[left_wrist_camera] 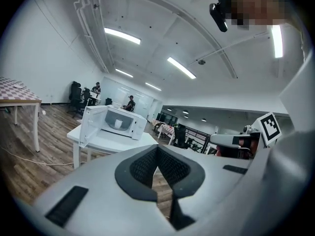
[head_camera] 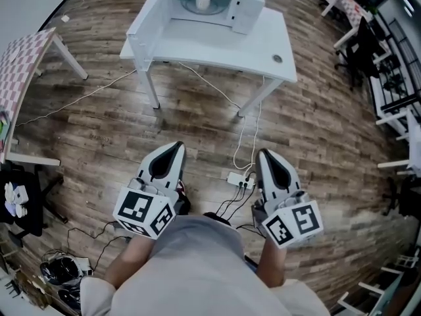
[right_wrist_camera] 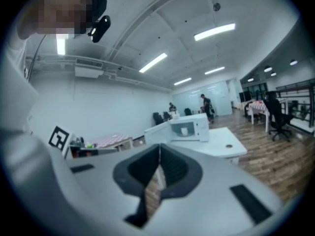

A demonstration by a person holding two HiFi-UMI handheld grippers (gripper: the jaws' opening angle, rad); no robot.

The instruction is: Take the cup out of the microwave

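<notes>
1. Left claw: jaws together, pads meeting at the tip, nothing between them. Held low over the floor, well apart from the worktop, pointing towards it. Marker cube at its rear.

2. Right claw: jaws together, nothing between them. Held beside the left claw and pointing the same way, also well apart from the worktop.

3. Cup: pale, upright, inside the microwave, about the middle of the round plate. Neither claw touches it.

4. Microwave: white, at the back of the worktop. Door swung fully open to the left in the head view, so the cavity is exposed.

5. Worktop: white, on white legs, with a round hole near its right front corner. It carries only the microwave.

6. Floor: wood planks. Power strip lies between the claws, with cables running up to the worktop.

7. Checkered table: at the left edge of the head view, apart from the worktop.
</notes>
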